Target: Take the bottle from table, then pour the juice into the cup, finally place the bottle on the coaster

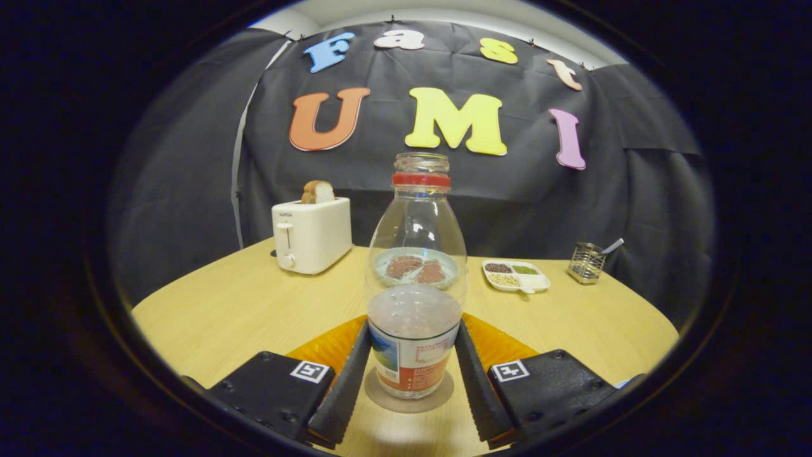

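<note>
1. The black two-finger claw (412, 381) has two matte black plastic finger mounts, blocky with rounded corners.
2. Each mount carries a small white square tag with a black pattern on its top face, near the inner edge.
3. Dark round screws dot the mounts.
4. The inner pads (342, 387) are long black strips with ribbed, saw-toothed edges, narrowing forward.

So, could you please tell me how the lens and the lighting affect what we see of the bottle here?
In the gripper view, the fisheye bows the table edge into a curve; the bottle between the tongs is sharp, with pale highlights on its clear shoulder; a plate behind shows through it, warped; a soft shadow lies under its base.
</note>
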